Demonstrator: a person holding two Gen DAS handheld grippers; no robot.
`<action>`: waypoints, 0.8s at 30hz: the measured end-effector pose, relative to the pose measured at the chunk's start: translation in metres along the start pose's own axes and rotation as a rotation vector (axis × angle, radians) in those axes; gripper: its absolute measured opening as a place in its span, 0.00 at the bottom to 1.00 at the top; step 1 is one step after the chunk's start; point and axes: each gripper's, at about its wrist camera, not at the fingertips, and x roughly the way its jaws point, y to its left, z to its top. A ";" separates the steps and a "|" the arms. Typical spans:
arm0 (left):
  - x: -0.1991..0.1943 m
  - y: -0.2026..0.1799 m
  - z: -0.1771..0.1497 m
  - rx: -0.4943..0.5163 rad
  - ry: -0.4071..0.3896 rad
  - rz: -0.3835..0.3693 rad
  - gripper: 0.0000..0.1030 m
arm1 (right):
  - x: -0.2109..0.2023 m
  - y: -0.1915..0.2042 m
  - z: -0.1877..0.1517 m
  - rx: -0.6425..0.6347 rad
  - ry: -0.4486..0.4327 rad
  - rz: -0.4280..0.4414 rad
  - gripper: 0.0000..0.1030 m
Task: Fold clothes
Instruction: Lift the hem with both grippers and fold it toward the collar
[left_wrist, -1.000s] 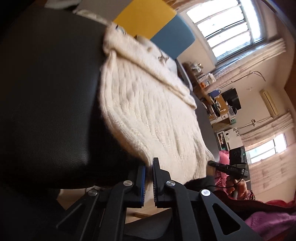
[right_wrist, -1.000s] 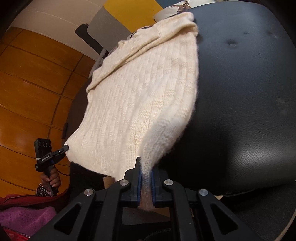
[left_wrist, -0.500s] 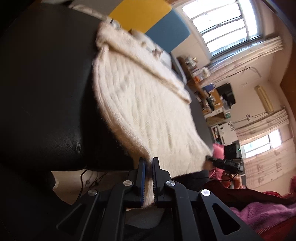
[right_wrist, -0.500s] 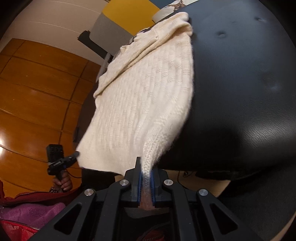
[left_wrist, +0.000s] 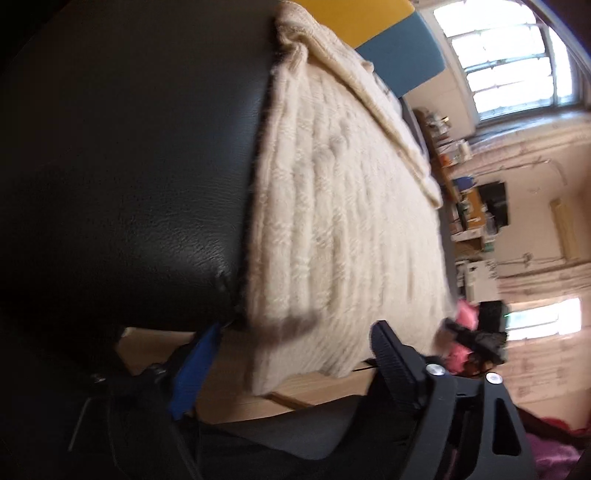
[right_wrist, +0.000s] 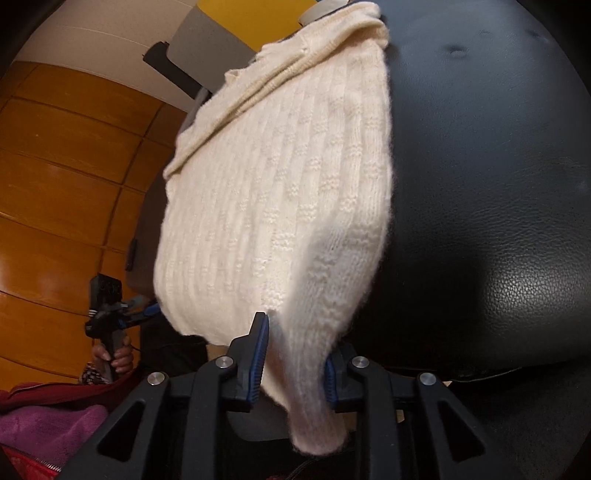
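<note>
A cream knitted sweater (left_wrist: 351, 221) lies flat on a black leather cushion (left_wrist: 129, 166), its near hem hanging over the front edge. My left gripper (left_wrist: 295, 354) is opening, its jaws wide apart on either side of the hem's left corner, with neither pad touching it. In the right wrist view the sweater (right_wrist: 280, 192) lies on the cushion (right_wrist: 480, 184), and its right corner droops loosely between the jaws of my right gripper (right_wrist: 295, 343), which are opening. The left gripper (right_wrist: 122, 314) shows at far left, held in a hand (right_wrist: 112, 356).
Yellow (left_wrist: 351, 18) and blue panels (left_wrist: 402, 55) stand behind the cushion. Cluttered shelves (left_wrist: 469, 206) and bright windows (left_wrist: 517, 55) fill the right of the left wrist view. A wooden wall (right_wrist: 55, 166) is at the left. Purple cloth (right_wrist: 44, 428) lies at the lower left. Pale wooden floor (left_wrist: 314, 391) shows under the cushion.
Both grippers were shut on the sweater's hem corners and have let go. The left jaws have sprung wide, the right ones parted a little. Both hands have sunk toward the cushion's front edge.
</note>
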 end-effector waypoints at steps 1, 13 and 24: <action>0.001 -0.002 -0.001 0.014 0.007 0.010 0.88 | 0.000 0.000 0.000 0.000 0.000 0.009 0.25; 0.041 0.002 -0.003 0.014 0.144 0.014 0.56 | 0.010 0.005 -0.004 -0.005 0.029 0.069 0.27; -0.004 -0.030 -0.011 0.116 0.022 -0.083 0.07 | 0.001 0.014 -0.001 -0.027 0.012 0.116 0.06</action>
